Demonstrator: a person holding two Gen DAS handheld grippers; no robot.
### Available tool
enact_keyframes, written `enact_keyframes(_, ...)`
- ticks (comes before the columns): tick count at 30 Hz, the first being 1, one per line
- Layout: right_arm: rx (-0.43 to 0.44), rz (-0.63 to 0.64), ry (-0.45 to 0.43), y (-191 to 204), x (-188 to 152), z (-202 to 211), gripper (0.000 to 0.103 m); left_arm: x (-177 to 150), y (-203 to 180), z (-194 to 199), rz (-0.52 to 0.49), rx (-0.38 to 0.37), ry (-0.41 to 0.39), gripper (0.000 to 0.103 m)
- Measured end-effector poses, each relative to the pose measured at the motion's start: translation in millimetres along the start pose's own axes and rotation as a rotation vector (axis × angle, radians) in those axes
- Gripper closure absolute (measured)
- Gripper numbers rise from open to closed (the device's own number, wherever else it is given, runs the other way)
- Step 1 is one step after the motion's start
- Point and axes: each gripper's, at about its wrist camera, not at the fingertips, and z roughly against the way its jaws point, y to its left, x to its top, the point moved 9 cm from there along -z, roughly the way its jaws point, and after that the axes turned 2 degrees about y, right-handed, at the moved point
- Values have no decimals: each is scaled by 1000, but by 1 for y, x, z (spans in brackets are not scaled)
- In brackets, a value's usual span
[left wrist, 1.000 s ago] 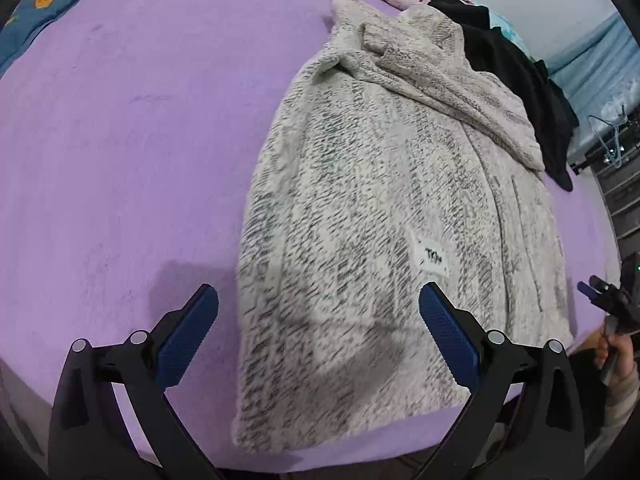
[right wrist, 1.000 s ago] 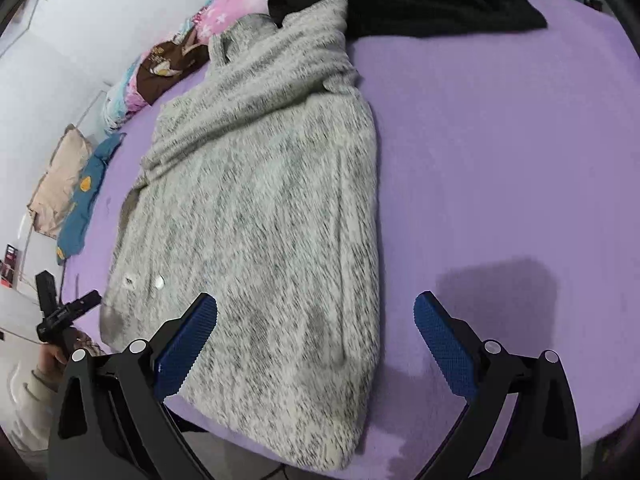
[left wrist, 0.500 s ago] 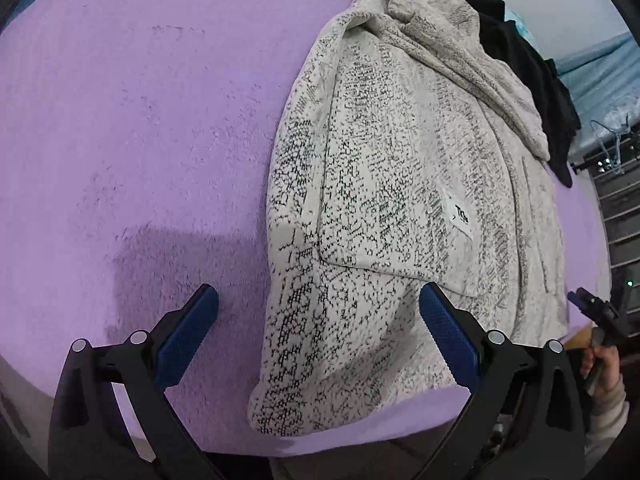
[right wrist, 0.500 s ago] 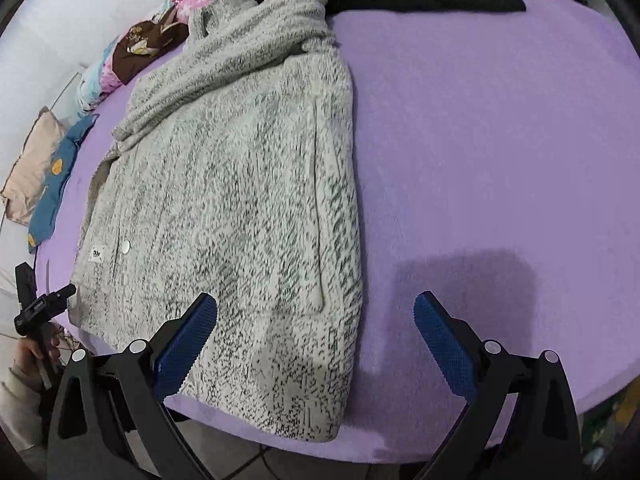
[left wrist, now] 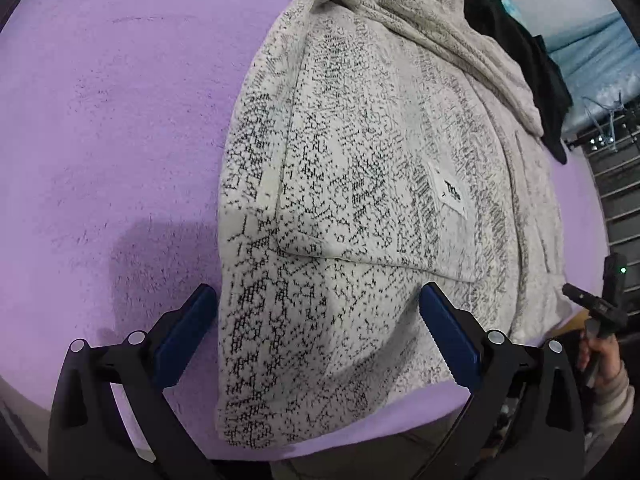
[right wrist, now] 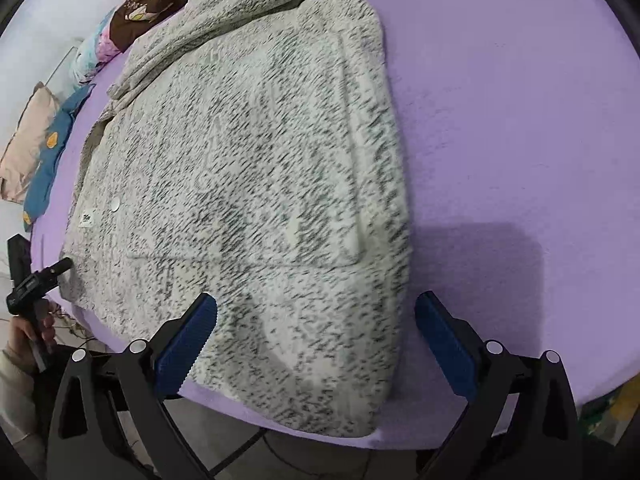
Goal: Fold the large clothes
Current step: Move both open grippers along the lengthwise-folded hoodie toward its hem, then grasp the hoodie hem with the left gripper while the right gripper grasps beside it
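your left tool (left wrist: 316, 336) hangs with its blue-padded fingers (left wrist: 185, 332) spread wide and nothing between them, poised over the near left corner of the grey-and-white speckled fleece jacket (left wrist: 360, 184). your right tool (right wrist: 316, 336) is just as wide open and empty, over the jacket's (right wrist: 256, 168) near right corner.

the jacket lies spread flat along the bed with the purple plush cover (left wrist: 112, 112), its hem at the near edge and partly hanging over it. one blue pad of each tool sits over the fleece, the other over bare purple cover beside the jacket's side edge. in the left wrist view a sewn-on patch pocket (left wrist: 360, 216) shows near the hem, with a small white label (left wrist: 450, 192) at its right side. in the right wrist view the same label (right wrist: 87, 219) sits near the left edge beside a white snap button (right wrist: 116, 203). at the far end the fleece is bunched into folds, with a sleeve laid slantwise across the top.

a black garment (left wrist: 516, 52) lies at the far end of the bed, touching the jacket's bunched part. patterned pillows (right wrist: 132, 16) sit along the far left in the right wrist view. each view catches your other hand (left wrist: 600, 356) gripping its handle at the bed's near edge.
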Motion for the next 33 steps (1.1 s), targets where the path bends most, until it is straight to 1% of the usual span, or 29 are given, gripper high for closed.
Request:
enact_keyframes(2,0,4,2,2,-1,-1,5,1,0,1,17,-26,-4,6)
enact_keyframes(4,26,-7,0,4,-1,-1,5,1,1,2,34,-57,-7,6)
enact_keyframes(6,58,-23,1,4,0,0,5,1,-1,1,30,-73,-4,6)
enact_keyframes(7,99,-36,7,7,0,0,5,1,-2,1,27,-79,-1,6)
enact_keyframes(9,148,-60,10,7,0,-1,5,1,-6,1,28,-107,-2,6)
enact_keyframes(10,173,-77,10,6,1,0,5,2,-10,2,28,-137,-4,6)
enact_keyframes(13,275,-152,0,0,4,5,5,3,-20,2,20,-193,-4,6)
enact_keyframes(16,336,-182,0,-2,5,8,5,4,-22,0,22,-201,4,6)
enact_keyframes(19,394,-197,4,-1,5,10,5,7,-24,4,64,-271,2,6)
enact_keyframes(21,436,-211,4,-7,4,16,5,8,-24,6,74,-301,6,7)
enact_keyframes(24,557,-249,6,-11,4,25,5,7,-26,8,90,-359,23,7)
enact_keyframes(26,623,-262,27,-9,3,23,5,2,-31,6,97,-410,61,12)
enact_keyframes(27,624,-256,45,-7,2,19,6,-1,-28,2,105,-401,81,23)
enact_keyframes(28,577,-238,94,-8,-2,5,9,-3,-23,-2,114,-382,98,29)
enact_keyframes(29,531,-222,123,-9,-4,-4,12,-3,-18,-7,132,-370,112,31)
enact_keyframes(30,493,-202,139,-7,-5,-12,15,-2,-18,-7,139,-375,113,32)
enact_keyframes(32,493,-195,140,-6,-2,-13,16,-2,-20,-7,128,-381,118,33)
enact_keyframes(33,495,-198,135,-6,0,-13,23,-2,-20,-8,123,-380,122,36)
